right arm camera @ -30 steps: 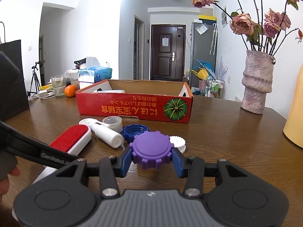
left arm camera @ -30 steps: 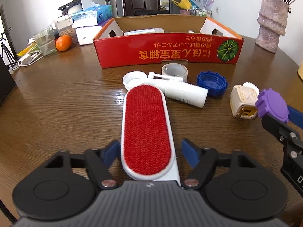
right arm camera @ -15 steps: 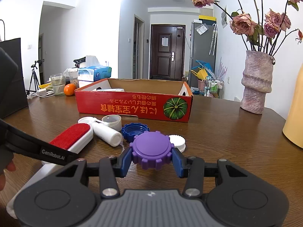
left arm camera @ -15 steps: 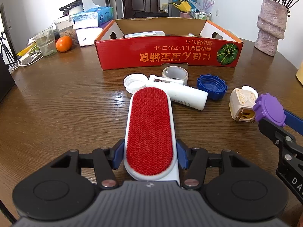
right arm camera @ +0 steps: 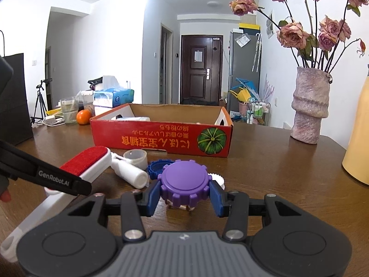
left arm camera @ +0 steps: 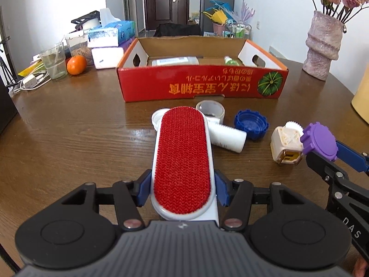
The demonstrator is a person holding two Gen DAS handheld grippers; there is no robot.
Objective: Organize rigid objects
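My left gripper [left arm camera: 182, 190] is shut on a white lint brush with a red pad [left arm camera: 182, 159], lifted off the table and pointing at the red cardboard box [left arm camera: 203, 87]. My right gripper [right arm camera: 184, 195] is shut on a purple cap [right arm camera: 184, 182], held above the table; it shows at the right of the left wrist view [left arm camera: 319, 142]. On the table before the box lie a white bottle [left arm camera: 227, 137], a tape roll [left arm camera: 211, 109], a blue cap [left arm camera: 251, 123], a white lid [left arm camera: 158, 117] and a cream cube-shaped plug [left arm camera: 286, 149].
The box holds a flat packet [left arm camera: 173, 60] and a small bottle [left arm camera: 230, 60]. A vase of dried roses [right arm camera: 310, 108] stands at the right. Tissue packs [left arm camera: 110, 34], a glass [left arm camera: 54, 63] and an orange [left arm camera: 76, 64] are at the back left. A yellow object [right arm camera: 357, 138] stands at the far right.
My left gripper closed on the lint brush and raised it off the table. My right gripper kept hold of the purple cap and lifted it slightly.
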